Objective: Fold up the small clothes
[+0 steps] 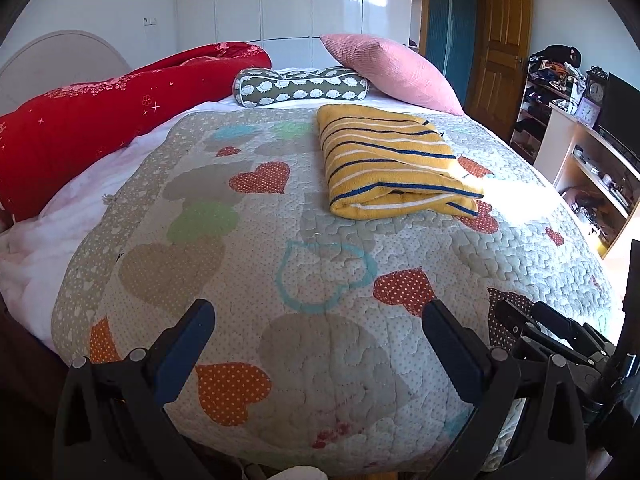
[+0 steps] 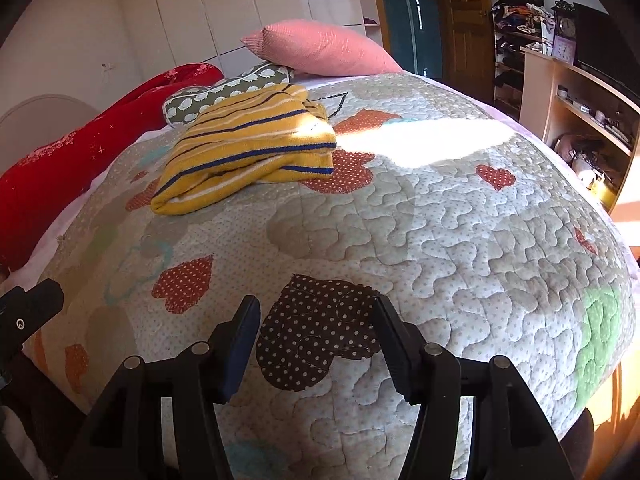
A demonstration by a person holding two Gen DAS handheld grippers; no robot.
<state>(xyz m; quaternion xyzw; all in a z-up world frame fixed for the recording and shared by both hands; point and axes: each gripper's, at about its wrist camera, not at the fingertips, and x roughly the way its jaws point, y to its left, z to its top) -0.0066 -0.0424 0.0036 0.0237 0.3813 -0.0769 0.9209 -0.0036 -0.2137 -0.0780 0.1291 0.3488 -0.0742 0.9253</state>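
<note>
Sweater (image 1: 390,160), yellow striped, lies folded on quilt (image 1: 320,272) at one o'clock, below pink pillow (image 1: 390,70). Left gripper (image 1: 318,316) and right gripper (image 2: 316,312) spread, empty, above quilt's near edge.

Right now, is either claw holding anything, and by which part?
Nothing is held. The left claw and right claw are both open over the quilt; the folded yellow striped garment lies untouched.

You've got glossy white wardrobes (image 1: 288,0) way past the bed (image 1: 320,264), a wooden door (image 1: 500,52) off right, cluttered shelves (image 2: 584,96), and sunlight across the quilt.
</note>
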